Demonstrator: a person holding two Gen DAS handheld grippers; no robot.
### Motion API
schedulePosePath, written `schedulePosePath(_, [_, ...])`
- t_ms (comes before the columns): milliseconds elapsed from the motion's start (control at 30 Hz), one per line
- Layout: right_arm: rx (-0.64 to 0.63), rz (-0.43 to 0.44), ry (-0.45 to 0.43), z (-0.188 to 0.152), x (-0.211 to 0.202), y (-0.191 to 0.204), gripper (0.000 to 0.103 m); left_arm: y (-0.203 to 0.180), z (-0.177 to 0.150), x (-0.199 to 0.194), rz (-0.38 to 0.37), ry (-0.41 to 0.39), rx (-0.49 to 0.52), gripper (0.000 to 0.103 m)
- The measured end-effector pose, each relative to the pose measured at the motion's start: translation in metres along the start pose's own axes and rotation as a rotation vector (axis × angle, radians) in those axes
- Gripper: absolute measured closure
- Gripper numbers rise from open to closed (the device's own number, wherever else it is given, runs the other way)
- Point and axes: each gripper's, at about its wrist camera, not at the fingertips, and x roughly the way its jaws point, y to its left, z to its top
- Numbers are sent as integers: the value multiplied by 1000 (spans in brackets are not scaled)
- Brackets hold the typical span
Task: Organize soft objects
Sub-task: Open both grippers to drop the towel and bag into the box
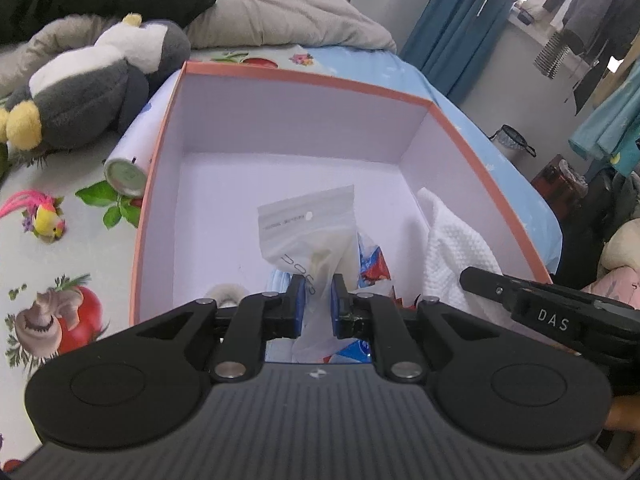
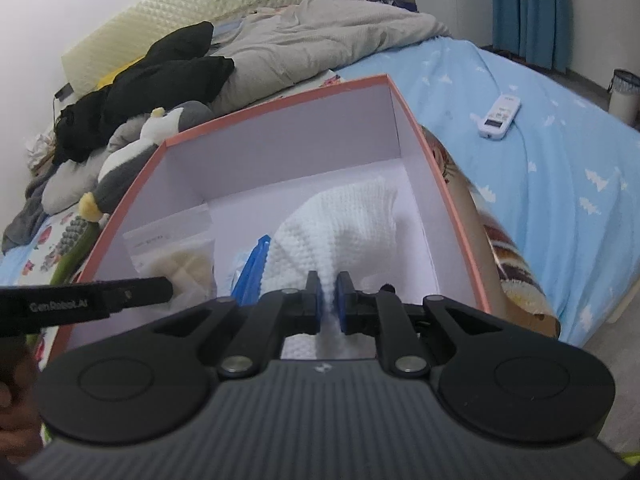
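An open box [image 1: 360, 88] with a salmon rim and white inside sits on the bed; it also shows in the right wrist view [image 2: 280, 100]. My left gripper [image 1: 317, 284] is shut on a clear zip bag [image 1: 312, 228] of cream stuff, held inside the box. My right gripper [image 2: 329, 282] is shut on a white textured cloth [image 2: 340, 224], which lies in the box's right part and shows in the left wrist view [image 1: 456, 248]. A blue and red plastic packet [image 1: 372, 260] lies under the bag.
A grey and white plush penguin [image 1: 100, 80] lies left of the box. A white can [image 1: 128, 160] lies against the box's left wall. A grey duvet [image 2: 320, 36] and black clothes [image 2: 160, 76] lie behind. A white remote [image 2: 500, 116] lies on the blue sheet.
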Motion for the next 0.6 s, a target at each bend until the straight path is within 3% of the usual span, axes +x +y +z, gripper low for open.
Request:
schedulePosePath(33, [6,0,-1,0,-1,-1,84,0,-2,0,2,3,-4,70])
schedulePosePath(100, [14,-5,-4,0,-2,0,57,2,-2,1,1,23,-29,57])
schedulePosePath(300, [8,9,-49,3,-22,8,56,2,-6,-22,-2,-19,-40,57])
schedulePosePath(600, [-57,51,-175,18,-87,41,56,-8,-1,-105,-4,-167,-5,57])
